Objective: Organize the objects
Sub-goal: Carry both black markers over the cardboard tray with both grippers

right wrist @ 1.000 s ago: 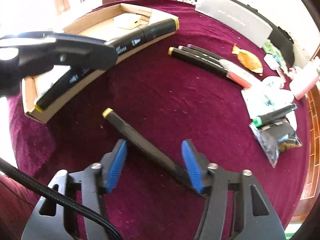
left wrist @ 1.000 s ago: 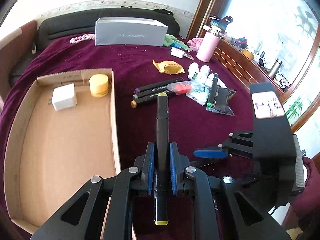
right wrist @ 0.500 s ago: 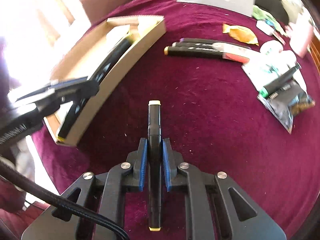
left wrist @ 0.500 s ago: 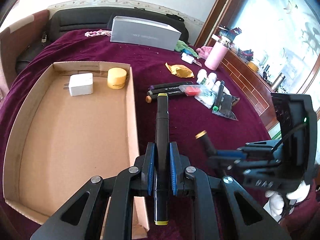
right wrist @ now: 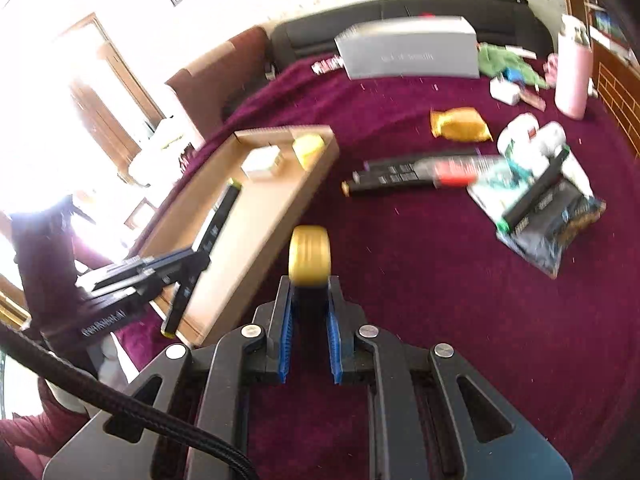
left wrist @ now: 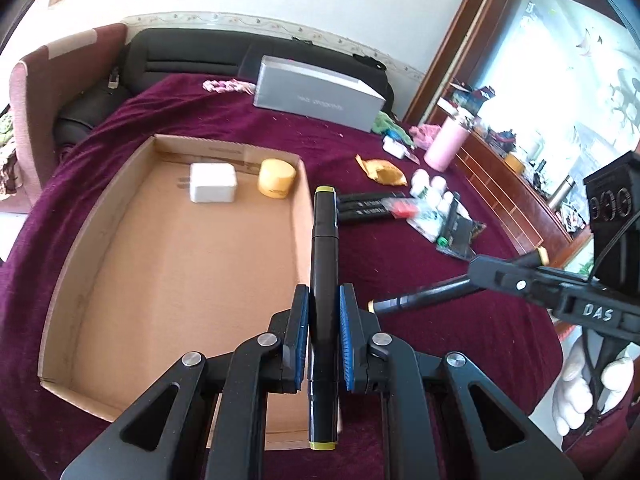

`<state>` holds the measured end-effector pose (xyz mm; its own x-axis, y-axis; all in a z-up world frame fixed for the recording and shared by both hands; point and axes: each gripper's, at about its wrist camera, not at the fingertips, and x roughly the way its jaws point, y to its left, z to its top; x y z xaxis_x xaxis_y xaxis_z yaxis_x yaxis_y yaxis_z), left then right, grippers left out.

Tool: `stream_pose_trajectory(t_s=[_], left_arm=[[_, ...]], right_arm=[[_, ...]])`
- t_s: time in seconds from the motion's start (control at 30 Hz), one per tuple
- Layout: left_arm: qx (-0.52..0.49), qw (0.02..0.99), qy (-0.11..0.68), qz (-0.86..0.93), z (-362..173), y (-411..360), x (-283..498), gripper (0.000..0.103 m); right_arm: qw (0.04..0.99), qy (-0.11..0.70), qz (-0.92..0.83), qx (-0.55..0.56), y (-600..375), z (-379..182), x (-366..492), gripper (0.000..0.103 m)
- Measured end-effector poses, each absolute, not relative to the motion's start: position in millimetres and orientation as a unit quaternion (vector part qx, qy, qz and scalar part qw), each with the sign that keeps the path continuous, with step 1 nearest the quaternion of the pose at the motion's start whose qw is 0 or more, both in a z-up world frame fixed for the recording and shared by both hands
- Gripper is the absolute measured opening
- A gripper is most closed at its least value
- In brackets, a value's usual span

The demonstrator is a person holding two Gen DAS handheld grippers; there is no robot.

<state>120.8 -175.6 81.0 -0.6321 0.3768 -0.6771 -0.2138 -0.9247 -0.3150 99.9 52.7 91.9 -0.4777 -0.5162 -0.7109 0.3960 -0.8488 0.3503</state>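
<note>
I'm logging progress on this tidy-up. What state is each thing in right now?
left gripper: shut on a yellow-capped marker, above the box.
right gripper: shut on a gold-capped marker, off the cloth.
cardboard box: open, holding a white charger and a yellow jar.
loose markers: lying on the cloth, outside the box.
pink bottle: upright.

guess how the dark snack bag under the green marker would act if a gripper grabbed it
The snack bag looks crinkly and thin, so it would probably flex and sag rather than stay stiff. The green marker lies across it and would likely roll off.
</note>
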Motion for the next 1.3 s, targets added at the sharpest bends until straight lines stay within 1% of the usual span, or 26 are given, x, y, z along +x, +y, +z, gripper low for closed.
stream_pose_trajectory(t_s=[0.17, 0.37, 0.57, 0.7, 0.8, 0.9, 1.3], left_arm=[[-0.382, 0.14, -0.097, 0.908, 91, -198, 113, 0.012], [-0.371, 0.101, -0.09, 0.919, 99, -231, 93, 0.012], [-0.377, 0.067, -0.068, 0.921, 95, -249, 61, 0.012], [-0.398, 0.057, -0.055, 0.914, 84, -252, 29, 0.012], [-0.413, 0.055, -0.043, 0.908, 75, -249, 9, 0.012], [-0.429, 0.058, -0.053, 0.9, 66, -252, -10, 0.012], [-0.471, 0.03, -0.034, 0.881, 35, -251, -53, 0.011]], right_arm=[[0.286, -0.063, -0.86, 0.417, 28, 113, 93, 0.013], [0.315, -0.047, -0.852, 0.415, -13, 123, 79, 0.013], [0.323, -0.033, -0.835, 0.443, -54, 104, 51, 0.013], [0.313, -0.043, -0.828, 0.464, -68, 87, 26, 0.013], [0.298, -0.046, -0.828, 0.473, -76, 79, 6, 0.013], [0.287, -0.055, -0.825, 0.485, -81, 72, -14, 0.013], [0.244, -0.072, -0.81, 0.528, -92, 37, -74, 0.013]])
